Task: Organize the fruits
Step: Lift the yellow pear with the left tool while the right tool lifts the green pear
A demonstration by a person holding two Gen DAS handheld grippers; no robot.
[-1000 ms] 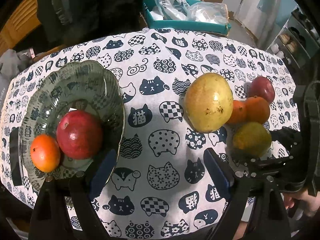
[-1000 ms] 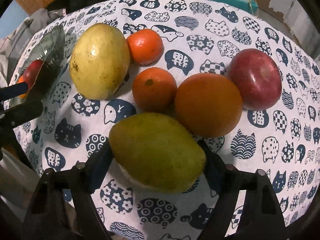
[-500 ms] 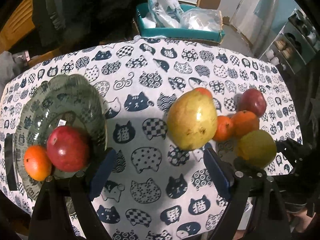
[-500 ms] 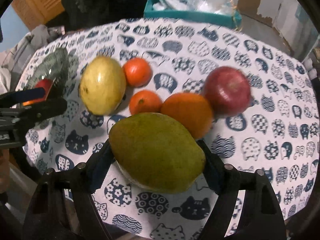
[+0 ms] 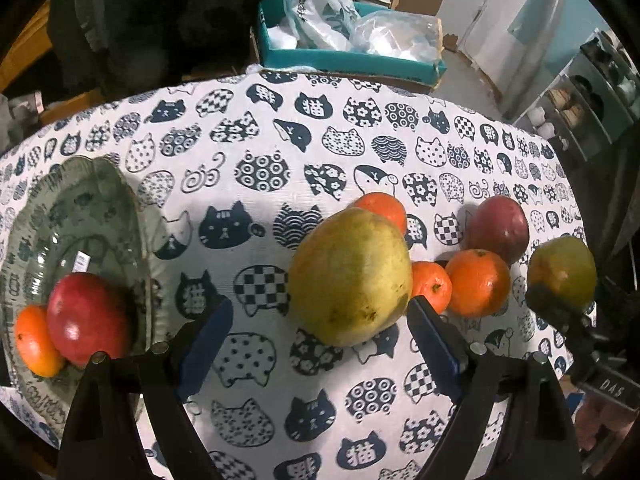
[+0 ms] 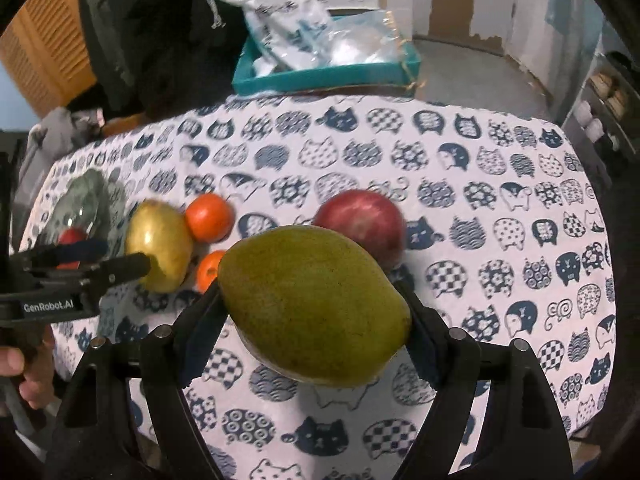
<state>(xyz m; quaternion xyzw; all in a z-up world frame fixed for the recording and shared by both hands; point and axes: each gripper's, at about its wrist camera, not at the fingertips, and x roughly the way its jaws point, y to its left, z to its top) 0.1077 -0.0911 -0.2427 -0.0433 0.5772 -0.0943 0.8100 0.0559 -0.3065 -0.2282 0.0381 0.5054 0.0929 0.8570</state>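
1. Right tongs (image 6: pixel 314 312): clamped on the green mango (image 6: pixel 314 304), pads at its two long ends, fruit lifted clear of the tabletop (image 6: pixel 500 360). Judged heavy for its size, firm, smooth-skinned and apt to slip or roll between the pads; a hold across the widest middle would sit steadier than one at the tapering ends.

2. Left tongs (image 5: pixel 320 340): apart, holding nothing, the near end of the yellow mango (image 5: pixel 350 276) just between the tips. Fruit lies on the cloth. Judged the heaviest piece; bruises under hard pressure; take it across the belly.

3. Small orange (image 5: pixel 430 286): touching the yellow mango's right side. Larger orange (image 5: pixel 478 282) just beside it. Both judged firm and light, with a dimpled skin that grips well.

4. Red apple (image 5: pixel 498 234): behind the larger orange. Hard, glossy, likely slippery.

5. Third orange (image 5: pixel 384 208): behind the yellow mango, partly hidden.

6. Glass plate (image 5: pixel 92 184): at left, well apart from the loose group; carries a red fruit (image 5: pixel 86 320) and an orange (image 5: pixel 36 342), touching. Plate fragile.

7. Teal box (image 5: pixel 340 58): beyond the far edge, with plastic bags inside.
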